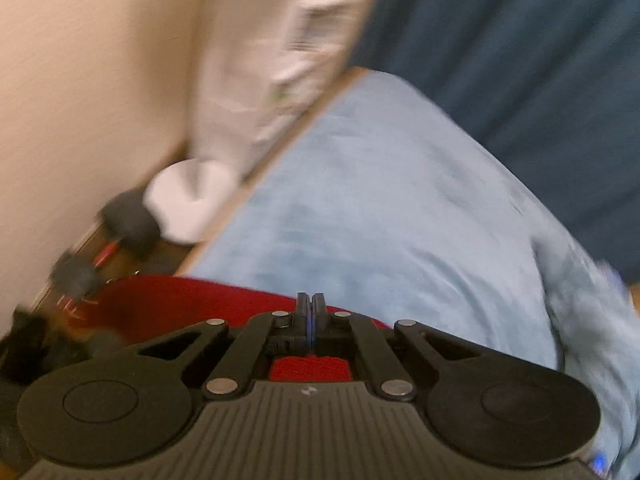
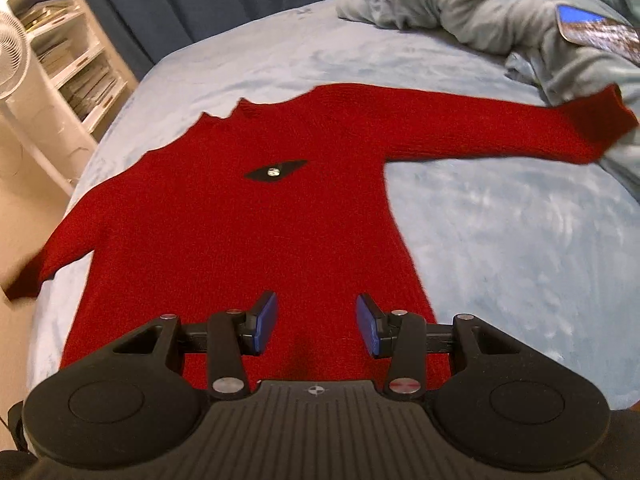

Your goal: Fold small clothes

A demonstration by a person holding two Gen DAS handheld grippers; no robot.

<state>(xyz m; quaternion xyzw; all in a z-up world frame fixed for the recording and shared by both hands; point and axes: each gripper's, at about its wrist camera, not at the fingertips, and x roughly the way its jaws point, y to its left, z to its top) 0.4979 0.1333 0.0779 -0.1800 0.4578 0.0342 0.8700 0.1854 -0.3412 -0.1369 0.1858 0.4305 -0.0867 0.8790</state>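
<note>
In the left wrist view, which is blurred, the left gripper (image 1: 311,307) has its fingers pressed together, with no gap showing between them. Red sweater (image 1: 168,304) cloth lies directly under and just beyond the tips and shows again through the linkage; whether the cloth is pinched between the fingers cannot be told. Beyond it stretches the pale blue bed (image 1: 380,208), with a dark blue curtain (image 1: 520,60) at the far right. To the left are a white fan base (image 1: 188,204), a white shelf unit (image 1: 280,40) and dark dumbbells (image 1: 120,224) on the floor.

In the right wrist view, the right gripper (image 2: 317,322) is wide apart, holding nothing, its blue pads (image 2: 267,322) poised over the sweater's (image 2: 240,220) near hem. The sweater lies flat on the bed (image 2: 520,240), neck at the far side. One sleeve stretches right onto a rumpled grey blanket (image 2: 500,4); the other hangs over the left edge. A small black patch (image 2: 276,171) sits on the chest. A fan (image 2: 14,56) and shelves (image 2: 72,52) stand at the far left.
</note>
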